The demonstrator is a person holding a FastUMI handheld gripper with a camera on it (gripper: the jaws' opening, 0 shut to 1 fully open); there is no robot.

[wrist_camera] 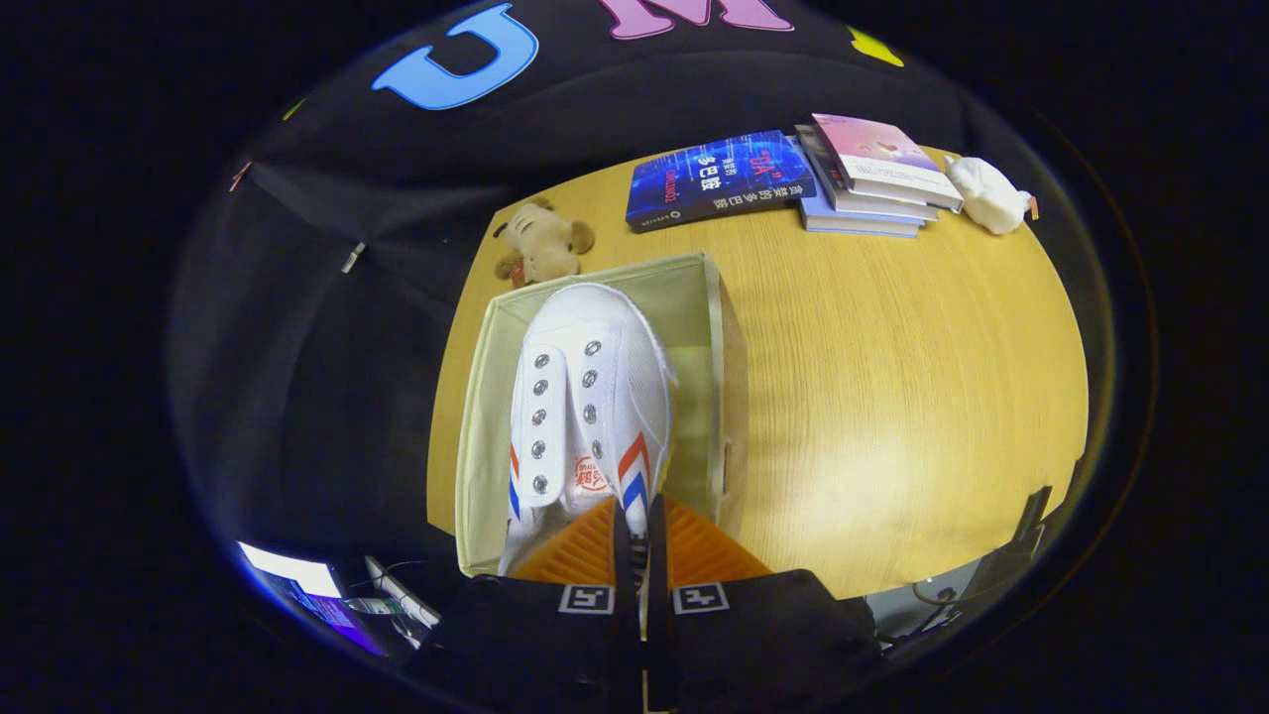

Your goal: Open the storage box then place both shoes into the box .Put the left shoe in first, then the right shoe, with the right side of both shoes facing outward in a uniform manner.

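One white shoe [591, 397] hangs over the open storage box [694, 297], its long axis running straight ahead of the gripper [639, 531], toe pointing away. The fingers are nearly closed, pinching the shoe's heel rim. Beyond lie a plush dog [543, 243] and books [719, 177] on the table [892, 377].

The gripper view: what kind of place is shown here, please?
Probably a recording booth set up like a home desk: a wooden table against a black cloth wall, with books and a soft toy dog. The tongs hold a white shoe over an open box.
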